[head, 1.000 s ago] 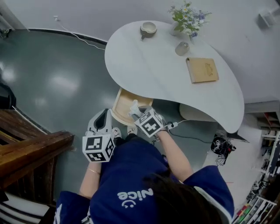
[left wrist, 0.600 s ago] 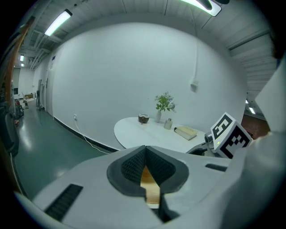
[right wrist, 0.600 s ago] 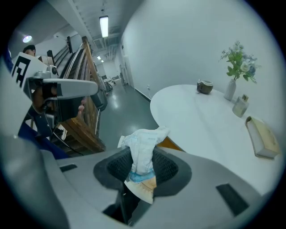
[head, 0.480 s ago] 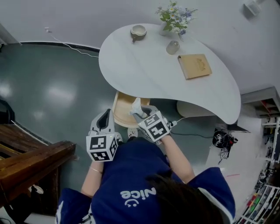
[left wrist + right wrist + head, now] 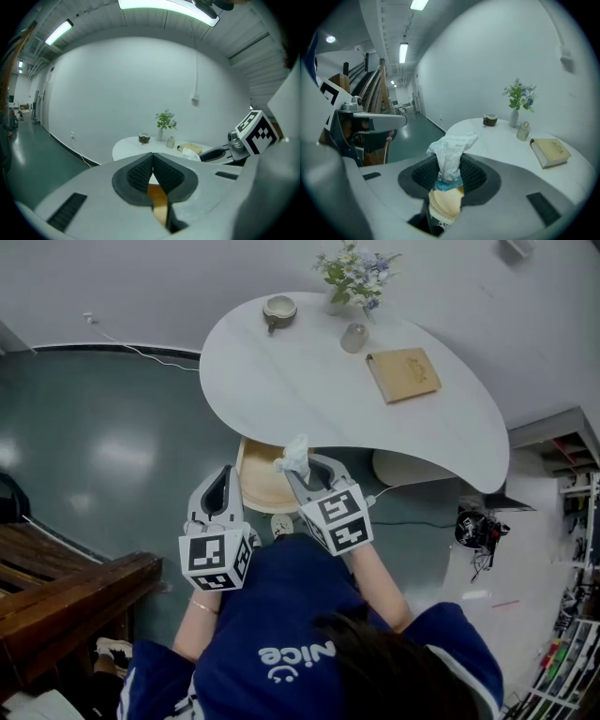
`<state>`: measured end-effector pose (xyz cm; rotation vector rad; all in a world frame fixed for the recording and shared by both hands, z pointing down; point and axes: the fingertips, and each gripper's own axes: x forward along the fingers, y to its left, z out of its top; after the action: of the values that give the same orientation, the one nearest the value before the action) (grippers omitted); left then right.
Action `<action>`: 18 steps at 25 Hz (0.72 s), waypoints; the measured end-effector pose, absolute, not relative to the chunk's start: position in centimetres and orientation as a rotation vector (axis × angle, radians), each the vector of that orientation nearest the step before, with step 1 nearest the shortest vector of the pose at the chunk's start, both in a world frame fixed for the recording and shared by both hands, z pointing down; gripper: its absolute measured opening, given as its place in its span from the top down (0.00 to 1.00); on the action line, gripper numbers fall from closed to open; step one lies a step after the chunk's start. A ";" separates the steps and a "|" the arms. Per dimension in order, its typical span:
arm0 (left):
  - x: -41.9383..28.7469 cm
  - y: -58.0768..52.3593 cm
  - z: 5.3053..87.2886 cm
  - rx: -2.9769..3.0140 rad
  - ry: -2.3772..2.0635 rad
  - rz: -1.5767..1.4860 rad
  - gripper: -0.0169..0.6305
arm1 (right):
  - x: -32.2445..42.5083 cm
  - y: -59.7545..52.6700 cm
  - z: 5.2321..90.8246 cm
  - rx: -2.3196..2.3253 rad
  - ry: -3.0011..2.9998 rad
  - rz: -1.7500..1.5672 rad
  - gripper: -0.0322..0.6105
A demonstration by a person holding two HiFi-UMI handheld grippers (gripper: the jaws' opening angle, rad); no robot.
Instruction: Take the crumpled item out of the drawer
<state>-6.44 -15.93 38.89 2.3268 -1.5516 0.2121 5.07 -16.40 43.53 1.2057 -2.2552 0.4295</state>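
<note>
1. Gripping: the right claw (image 5: 449,176) is clamped on the crumpled item (image 5: 451,149), which is white crinkled paper or wrapper, bluish at the lower end. The pads pinch its lower part and the top pokes up past the tips.
2. Position: in the head view the item hangs at the near rim of the tabletop (image 5: 309,381), above the open wooden drawer (image 5: 255,491). It appears to touch neither.
3. The left claw (image 5: 152,169) has its jaws together with nothing in them. It sits beside the drawer, idle.
4. Status: extraction looks essentially done, since the item is out of the drawer and only the right claw carries it.
5. Remaining: the task names no drop-off. My guess is a set-down on the bare near side of the tabletop; the book (image 5: 403,374) lies further back.
6. The drawer is open, and closing it isn't asked.
7. Risk: low. The item is light and crushable, so the pinch should hold.
</note>
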 end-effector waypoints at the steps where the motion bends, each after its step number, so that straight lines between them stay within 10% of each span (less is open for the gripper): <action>1: -6.3 -16.0 38.5 2.338 -1.551 0.203 0.97 | 5.1 -16.4 42.9 1.227 -2.267 0.413 0.74; 18: -4.0 -16.5 32.1 2.535 -1.540 0.091 0.97 | 6.3 -16.6 31.9 1.522 -2.588 0.133 0.74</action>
<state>-4.02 -16.45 32.06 2.5345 -1.5400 0.0907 6.32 -16.61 31.88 1.5222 -2.5878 0.1334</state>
